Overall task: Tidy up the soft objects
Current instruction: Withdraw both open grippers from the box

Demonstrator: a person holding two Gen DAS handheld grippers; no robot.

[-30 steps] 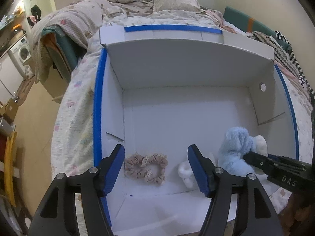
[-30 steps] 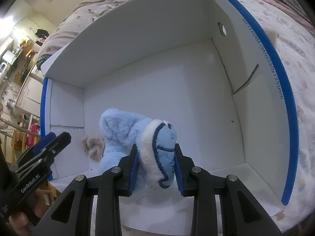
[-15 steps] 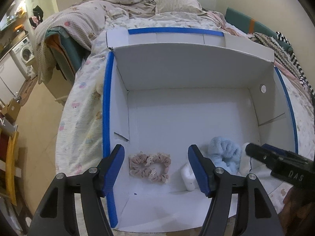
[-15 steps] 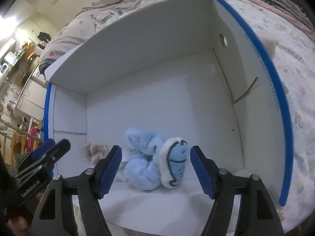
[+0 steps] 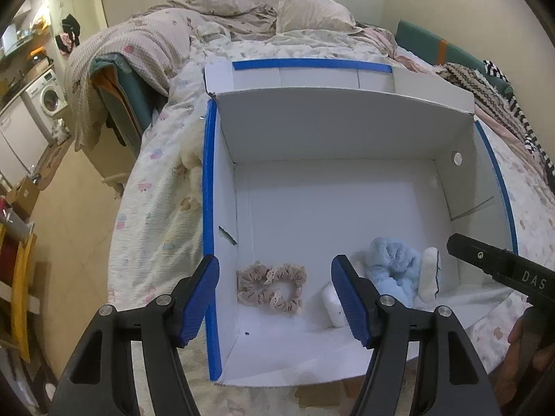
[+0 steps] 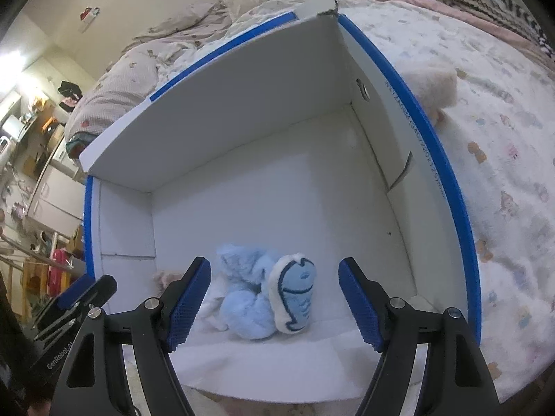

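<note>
Right gripper [image 6: 274,303]: jaws opening, pads clear of the blue plush toy [image 6: 263,298], which lies free on the box floor between and beyond them. Left gripper [image 5: 275,300]: jaws parted, nothing between the pads; it hangs over the near left part of the white box [image 5: 333,128].

Surroundings: the box is open-topped with blue-taped rims and sits on a bed with a patterned quilt [image 5: 156,201]. In the left view the right gripper's black finger crosses the box's right wall. A cream fluffy item [image 6: 433,83] lies on the quilt just outside the right wall.

Contents: a beige scrunchie [image 5: 272,284] near the left wall; a small white soft item [image 5: 333,306], partly hidden behind the left gripper's right finger. The toy is pale blue and fluffy, with a white-edged, dark-stitched face, and lies near the front wall.
</note>
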